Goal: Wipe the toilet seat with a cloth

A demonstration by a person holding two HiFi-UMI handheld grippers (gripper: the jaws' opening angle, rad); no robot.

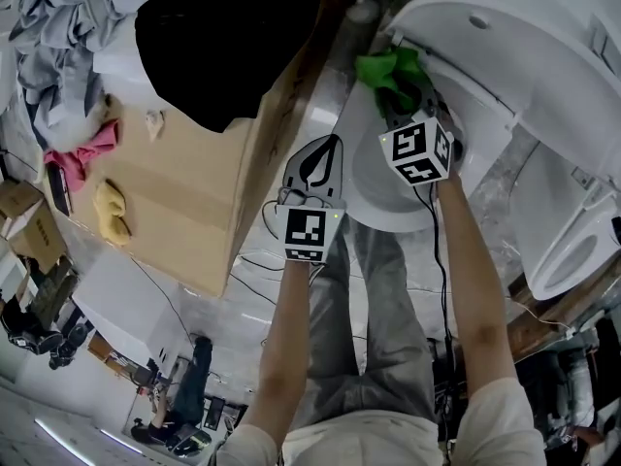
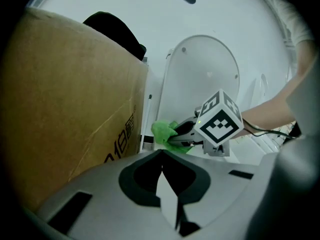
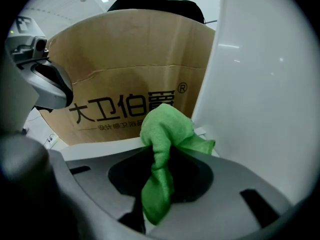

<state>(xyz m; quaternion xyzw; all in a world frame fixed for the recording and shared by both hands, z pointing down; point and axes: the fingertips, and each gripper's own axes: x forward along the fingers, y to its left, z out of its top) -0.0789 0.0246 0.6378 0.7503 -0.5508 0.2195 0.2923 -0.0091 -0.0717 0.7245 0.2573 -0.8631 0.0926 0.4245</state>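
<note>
A cardboard box (image 1: 184, 202) stands at 9 o'clock of the toilet seat (image 1: 374, 197), just beside it, with a black object (image 1: 223, 37) on top. The left gripper (image 1: 325, 158) hangs between box and seat, jaws closed on nothing. The right gripper (image 1: 406, 100) clamps the green cloth (image 1: 386, 69). The cloth is bunched at 12 o'clock of the jaws, at the seat's rear near the raised lid (image 1: 524, 47).

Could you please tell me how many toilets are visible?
2: one toilet at the right claw, a second toilet at the head view's right edge; others may be hidden.
</note>
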